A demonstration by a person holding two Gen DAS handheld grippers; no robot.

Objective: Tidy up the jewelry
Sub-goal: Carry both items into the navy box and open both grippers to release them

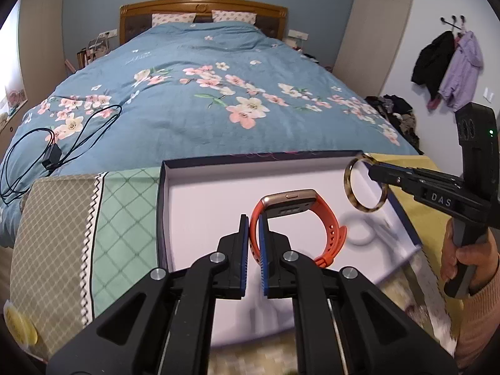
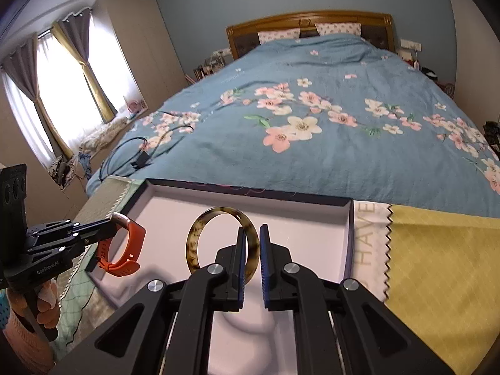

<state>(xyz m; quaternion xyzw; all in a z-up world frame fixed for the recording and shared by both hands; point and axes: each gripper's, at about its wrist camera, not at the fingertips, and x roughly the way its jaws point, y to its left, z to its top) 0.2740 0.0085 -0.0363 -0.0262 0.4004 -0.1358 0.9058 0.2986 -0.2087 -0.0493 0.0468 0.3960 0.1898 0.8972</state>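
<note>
My left gripper (image 1: 253,222) is shut on the strap of an orange watch (image 1: 325,218) with a rose-gold case, held above the left part of a shallow dark box (image 1: 161,206) with a white inside. From the right wrist view the same watch (image 2: 131,243) hangs over the box's left edge in the left gripper (image 2: 111,223). My right gripper (image 2: 251,232) is shut on the rim of a tortoiseshell bangle (image 2: 195,237), held upright over the box (image 2: 349,234). In the left wrist view the bangle (image 1: 350,187) hangs in the right gripper (image 1: 373,170) over the box's right side.
The box rests on patterned cloths at the foot of a bed with a blue floral quilt (image 1: 218,93): a green and tan cloth (image 1: 93,234) to its left, a yellow one (image 2: 437,265) to its right. A black cable and charger (image 1: 51,153) lie on the quilt.
</note>
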